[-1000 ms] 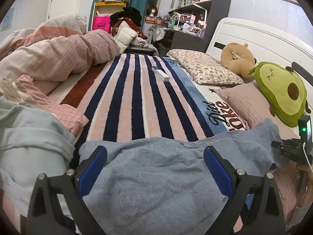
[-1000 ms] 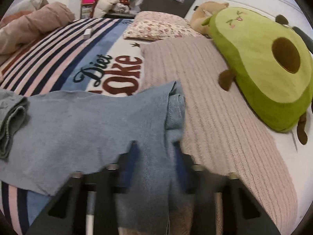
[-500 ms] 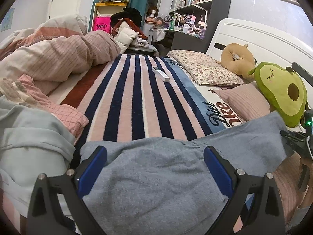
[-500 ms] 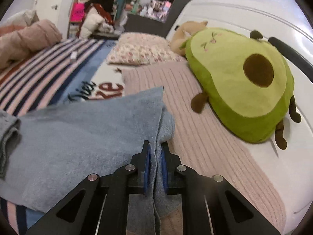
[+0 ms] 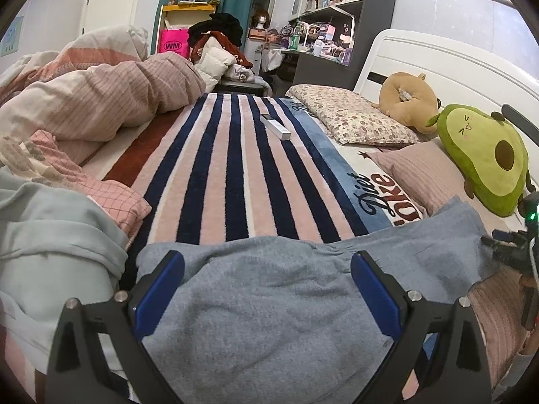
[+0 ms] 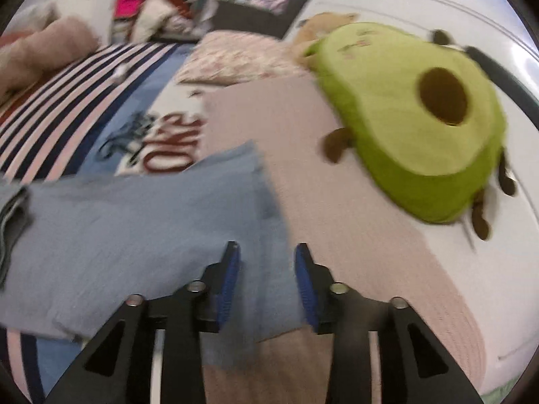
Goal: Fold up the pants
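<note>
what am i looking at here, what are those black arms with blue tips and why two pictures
Those are two hand-held grippers, one in each of a person's hands, each with a camera looking along its fingers. One picture is from the left gripper, the other from the right gripper. Both hang over blue-grey pants spread on a striped blanket on a bed, beside a pink pillow and an avocado plush. The left jaws stand wide open, holding nothing. The right jaws are opening, with the pants' edge between them, no longer pinched.

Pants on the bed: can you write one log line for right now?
left gripper: open over pants | right gripper: opening, pants edge between pads, unpressed | pants: flat on bed, by avocado plush
</note>
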`<state>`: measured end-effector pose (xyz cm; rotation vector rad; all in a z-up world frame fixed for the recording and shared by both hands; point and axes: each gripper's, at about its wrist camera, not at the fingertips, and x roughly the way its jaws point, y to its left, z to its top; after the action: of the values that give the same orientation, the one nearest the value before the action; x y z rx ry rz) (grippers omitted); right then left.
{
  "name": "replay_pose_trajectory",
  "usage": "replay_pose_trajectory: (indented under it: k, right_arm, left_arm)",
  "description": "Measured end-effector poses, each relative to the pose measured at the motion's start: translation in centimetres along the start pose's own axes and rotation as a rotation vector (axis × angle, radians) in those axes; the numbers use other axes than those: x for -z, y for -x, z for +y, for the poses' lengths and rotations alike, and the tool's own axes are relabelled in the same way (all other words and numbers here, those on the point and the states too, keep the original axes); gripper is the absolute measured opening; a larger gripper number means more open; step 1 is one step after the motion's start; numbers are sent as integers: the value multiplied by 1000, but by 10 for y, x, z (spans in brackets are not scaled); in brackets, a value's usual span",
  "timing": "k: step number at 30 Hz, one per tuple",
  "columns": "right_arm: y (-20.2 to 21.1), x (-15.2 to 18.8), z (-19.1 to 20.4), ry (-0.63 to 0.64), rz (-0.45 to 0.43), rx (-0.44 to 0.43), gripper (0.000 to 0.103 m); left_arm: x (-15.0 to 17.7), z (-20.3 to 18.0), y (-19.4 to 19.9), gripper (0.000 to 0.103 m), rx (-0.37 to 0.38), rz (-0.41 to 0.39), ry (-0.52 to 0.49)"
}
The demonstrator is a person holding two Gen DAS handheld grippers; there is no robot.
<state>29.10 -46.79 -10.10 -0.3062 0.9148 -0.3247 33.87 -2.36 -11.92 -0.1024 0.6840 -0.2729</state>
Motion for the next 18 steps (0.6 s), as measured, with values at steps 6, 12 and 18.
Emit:
replay_pose_trajectory:
  k: [6, 12, 18]
  right_arm:
    - [-5, 4, 10, 54, 25, -30, 47]
    - [2, 8, 19, 98, 1, -60, 43]
    - [14, 9, 3, 43, -28, -41, 41]
  left_arm:
    - [0, -1, 0, 98, 1, 5, 11]
    - [1, -7, 2, 98, 28, 3, 1]
    - [4, -20, -1, 98, 72, 21, -18]
